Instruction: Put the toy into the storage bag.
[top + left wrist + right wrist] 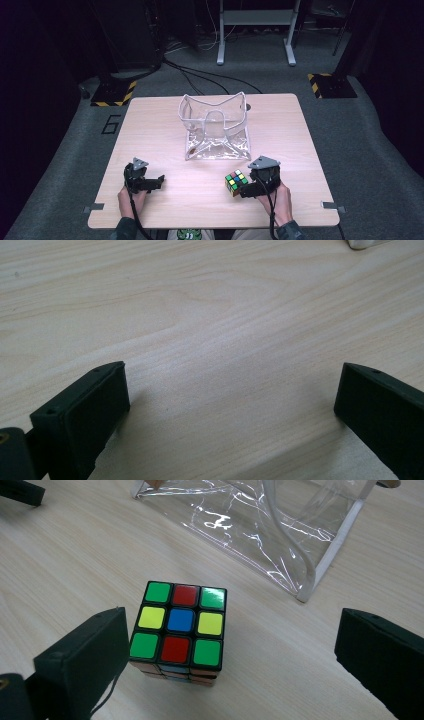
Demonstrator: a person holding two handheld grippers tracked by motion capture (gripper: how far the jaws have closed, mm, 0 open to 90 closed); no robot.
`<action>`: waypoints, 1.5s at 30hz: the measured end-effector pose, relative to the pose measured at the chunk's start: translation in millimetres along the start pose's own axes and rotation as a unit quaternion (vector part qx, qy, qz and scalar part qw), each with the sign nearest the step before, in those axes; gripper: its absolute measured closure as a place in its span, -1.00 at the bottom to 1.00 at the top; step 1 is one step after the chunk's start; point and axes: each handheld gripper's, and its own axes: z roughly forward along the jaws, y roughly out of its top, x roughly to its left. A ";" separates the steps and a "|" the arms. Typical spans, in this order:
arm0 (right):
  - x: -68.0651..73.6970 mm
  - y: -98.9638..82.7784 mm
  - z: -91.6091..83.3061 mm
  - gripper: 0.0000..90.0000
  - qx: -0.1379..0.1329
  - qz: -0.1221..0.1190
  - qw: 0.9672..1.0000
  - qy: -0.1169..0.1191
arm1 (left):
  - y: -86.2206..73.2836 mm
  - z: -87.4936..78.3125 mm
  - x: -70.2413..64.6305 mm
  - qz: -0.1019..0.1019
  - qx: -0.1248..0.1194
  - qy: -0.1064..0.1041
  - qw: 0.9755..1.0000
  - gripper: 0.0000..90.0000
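a puzzle cube point(236, 182) sits on the wooden table point(165, 125), near the person's edge and right of the middle. in the right gripper view the puzzle cube point(176, 630) stands flat on the wood with its top face showing green corners, red and yellow edge squares and a blue centre. the right gripper point(248, 188) is just beside it, jaws spread wide; in its own view the right gripper point(227, 652) has the cube between the two black jaws, close to the left one and well apart from the right one. whether the left jaw touches the cube's side is hard to tell from here; it looks like a thin gap. nothing is clamped.

the left gripper point(156, 181) rests low over the table on the person's left, well apart from the cube. its own view shows the left gripper point(230, 400) with jaws wide apart and bare wood grain between them.

beyond the cube, toward the middle of the table, lies a clear plastic bag point(216, 127) with white trim, its mouth standing open upward. in the right gripper view the clear plastic bag point(260, 525) lies near the cube, not touching it.
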 end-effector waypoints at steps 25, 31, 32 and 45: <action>19.5 -0.2 32.4 -0.98 0.045 -0.008 0.998 0.037 | 0.1 0.1 0.2 0.001 0.000 -0.001 1.000 -0.98; 20.9 -2.6 43.6 -0.97 0.061 -0.001 0.997 0.041 | 0.1 0.1 0.2 0.001 0.000 -0.001 1.000 -0.98; 20.8 -3.0 45.0 -0.98 0.065 0.000 0.997 0.041 | 0.1 -0.1 0.2 0.000 0.001 -0.001 1.000 -0.98; 21.1 -9.1 59.7 -0.84 0.084 0.006 0.996 0.030 | 0.1 0.0 0.1 0.000 0.001 -0.001 1.000 -0.98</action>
